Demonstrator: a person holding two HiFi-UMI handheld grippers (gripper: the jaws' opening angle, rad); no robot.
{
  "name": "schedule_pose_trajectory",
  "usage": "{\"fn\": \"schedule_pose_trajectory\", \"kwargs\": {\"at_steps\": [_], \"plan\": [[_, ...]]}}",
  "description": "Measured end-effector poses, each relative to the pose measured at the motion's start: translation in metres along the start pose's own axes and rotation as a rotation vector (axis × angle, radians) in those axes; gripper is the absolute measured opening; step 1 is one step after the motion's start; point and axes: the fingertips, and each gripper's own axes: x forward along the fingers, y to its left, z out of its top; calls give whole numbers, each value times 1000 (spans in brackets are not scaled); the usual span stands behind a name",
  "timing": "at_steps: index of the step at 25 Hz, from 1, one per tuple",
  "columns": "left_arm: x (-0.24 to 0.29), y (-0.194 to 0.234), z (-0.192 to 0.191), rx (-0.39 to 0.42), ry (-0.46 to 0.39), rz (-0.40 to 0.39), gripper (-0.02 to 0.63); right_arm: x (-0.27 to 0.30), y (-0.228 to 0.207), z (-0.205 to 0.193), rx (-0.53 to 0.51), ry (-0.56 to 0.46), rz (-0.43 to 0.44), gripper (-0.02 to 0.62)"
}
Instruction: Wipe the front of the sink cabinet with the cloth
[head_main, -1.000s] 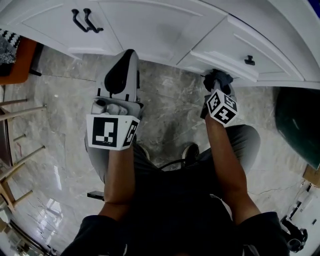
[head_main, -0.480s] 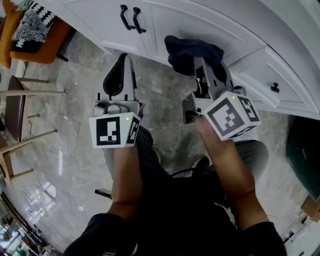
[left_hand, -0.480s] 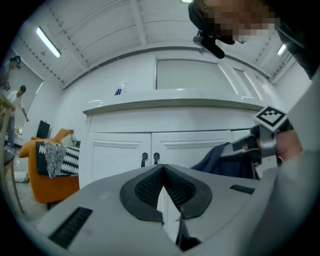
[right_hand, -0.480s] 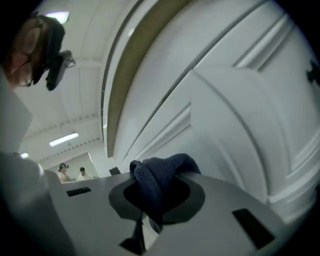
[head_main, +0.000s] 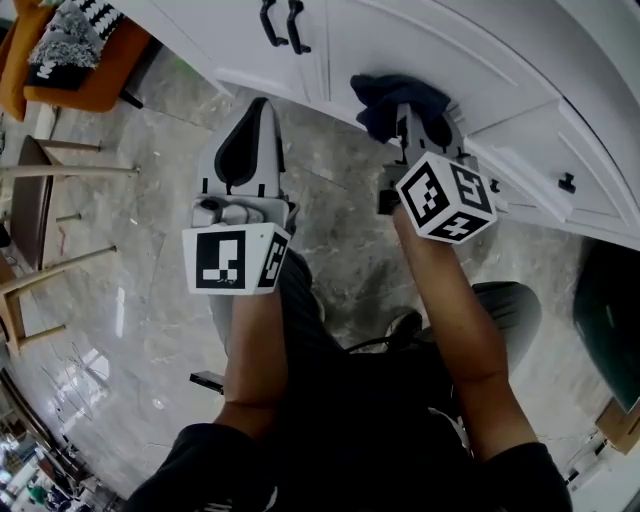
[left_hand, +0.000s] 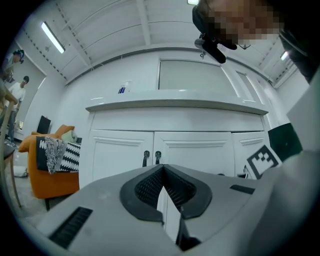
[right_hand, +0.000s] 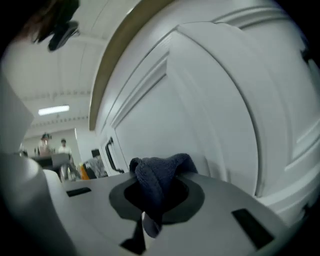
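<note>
Wiping is the step in hand. The right gripper is clamping a dark blue cloth between its jaws, and the wad is bulging out past the tips. It is sitting low on the white cabinet front, to the right of the two black handles. The right gripper view is showing the cloth close up to the door panel, though actual contact is hard to confirm.

The left gripper is hanging to the left, nearer the person and apart from the cabinet. Its jaws are together on nothing.

Doing this well likely means leaning the wad into the paint so that only fabric, never the hard jaw tips, is rubbing the door. Overlapping passes should be following the raised moulding and its recessed frame, where dirt tends to be collecting, and working round the handles. Only a fold seems pinched, so the clamp needs to be holding firm against drag.
</note>
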Motion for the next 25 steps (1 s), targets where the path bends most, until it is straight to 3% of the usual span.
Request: {"fn": "schedule_pose_trajectory", "kwargs": {"at_steps": [3, 4, 6, 14, 16, 20, 25], "plan": [[3, -4, -2, 1, 3, -15, 3, 8, 16, -5, -407, -34, -9, 23], [4, -6, -3, 6, 3, -23, 4, 13, 27, 0, -493, -74, 9, 23], [5, -7, -5, 15, 10, -31, 4, 25, 41, -3, -562, -118, 35, 21], [2, -6, -11, 30, 38, -42, 4, 65, -10, -162, -480, 242, -34, 21], [2, -4, -13, 26, 41, -38, 3, 60, -31, -184, -466, 301, -61, 21], [2, -1, -15, 17, 43, -32, 5, 24, -73, -172, -412, 291, -147, 21], [9, -13, -14, 8, 41, -46, 4, -4, -61, -90, -466, 121, -135, 21]]}}
